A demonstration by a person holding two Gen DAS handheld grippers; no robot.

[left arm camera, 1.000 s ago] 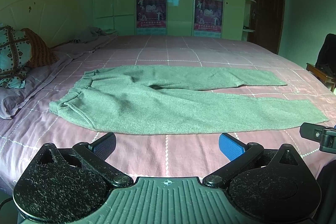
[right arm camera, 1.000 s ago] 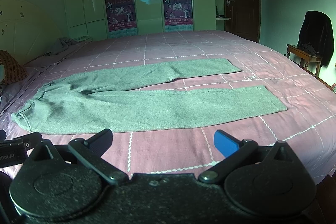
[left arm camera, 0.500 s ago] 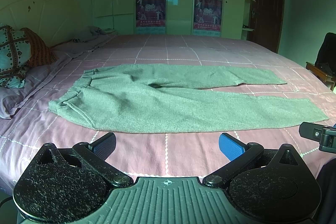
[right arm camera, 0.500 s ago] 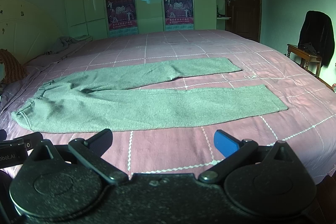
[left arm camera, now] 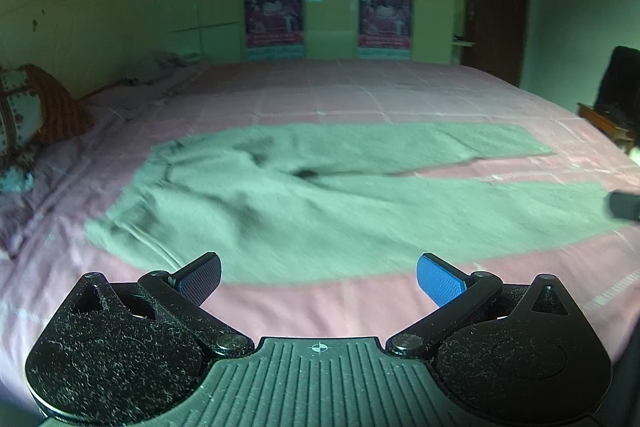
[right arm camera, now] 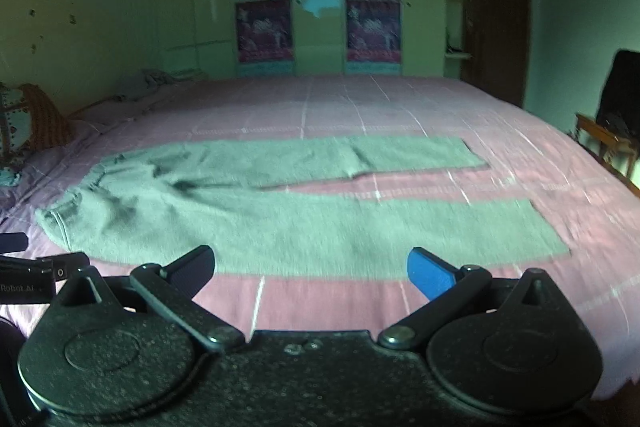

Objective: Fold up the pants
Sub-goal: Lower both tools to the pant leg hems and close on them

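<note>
Closing in since a second ago, left gripper (left arm camera: 319,277) and right gripper (right arm camera: 311,273) hover wide open, empty, near pants (left arm camera: 320,203), so folding hasn't started.

Both views are taken low from the near edge of the bed (left arm camera: 320,307), faced across it toward the wardrobe (right arm camera: 316,39). The left claw (left arm camera: 319,277) is framed nearer the waistband, the right claw (right arm camera: 311,269) nearer the hems; the pants (right arm camera: 304,223) are shared.

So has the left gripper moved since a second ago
Yes. The left gripper has moved forward toward the pants: its fingers now reach the near hem, where a pink strip of bedspread separated them before.
</note>
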